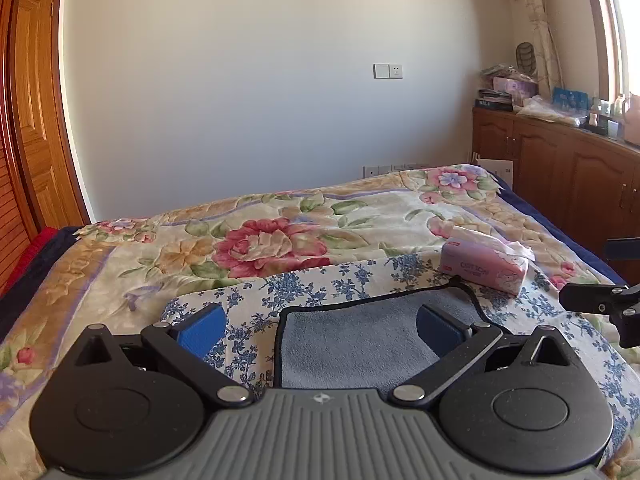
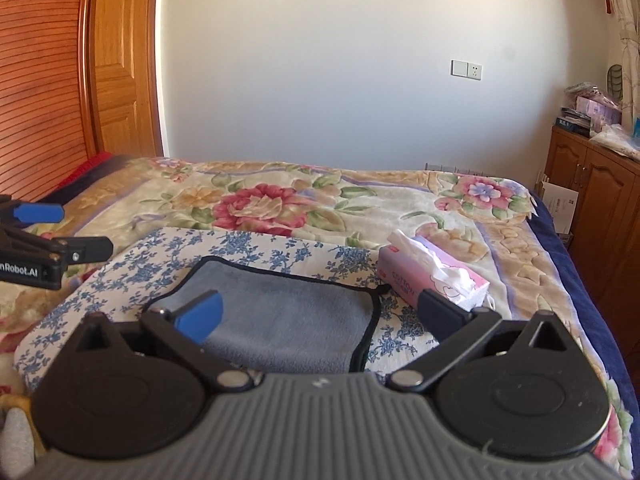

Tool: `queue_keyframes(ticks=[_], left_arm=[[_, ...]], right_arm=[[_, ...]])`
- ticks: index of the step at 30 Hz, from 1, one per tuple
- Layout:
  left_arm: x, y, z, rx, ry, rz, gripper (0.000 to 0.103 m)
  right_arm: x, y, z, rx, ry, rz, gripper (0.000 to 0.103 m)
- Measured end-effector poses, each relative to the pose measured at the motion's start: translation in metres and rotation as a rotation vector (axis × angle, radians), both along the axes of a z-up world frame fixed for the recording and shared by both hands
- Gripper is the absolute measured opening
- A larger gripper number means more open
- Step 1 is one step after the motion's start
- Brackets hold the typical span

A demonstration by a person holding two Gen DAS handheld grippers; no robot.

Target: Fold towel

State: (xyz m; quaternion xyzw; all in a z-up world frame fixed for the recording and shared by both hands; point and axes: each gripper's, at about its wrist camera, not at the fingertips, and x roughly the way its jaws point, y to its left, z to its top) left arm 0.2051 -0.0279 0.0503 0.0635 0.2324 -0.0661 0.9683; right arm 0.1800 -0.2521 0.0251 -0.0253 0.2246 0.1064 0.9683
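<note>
Seemingly the grey towel (image 1: pixel 360 340) is lying flat on the bed (image 1: pixel 120 280), unfolded, while both tongs, left (image 1: pixel 320 330) and right (image 2: pixel 320 314), are hovering wide open, gripping nothing.

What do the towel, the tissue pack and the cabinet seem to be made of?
Towel: soft napped cloth, likely microfibre or terry, grey-blue and matte with a stitched black edge. Tissue pack: thin printed plastic wrap, slightly glossy, with white paper tissue bunched out of the top. Cabinet: brown wood or wood veneer with a semi-gloss finish, raised arched door panels and small handles.
</note>
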Motion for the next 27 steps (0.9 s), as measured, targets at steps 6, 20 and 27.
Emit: queue_keyframes(ticks=[6, 20, 27], left_arm=[[-0.022, 0.000, 0.003, -0.002, -0.005, 0.025, 0.103], [-0.074, 0.002, -0.003, -0.002, 0.015, 0.028, 0.103], [-0.094, 0.007, -0.006, -0.016, 0.017, 0.039, 0.103]], right_arm=[[-0.019, -0.002, 0.001, 0.013, -0.003, -0.010, 0.103], [-0.064, 0.000, -0.002, 0.023, -0.004, -0.005, 0.103], [-0.083, -0.001, -0.004, 0.040, -0.004, -0.013, 0.103]])
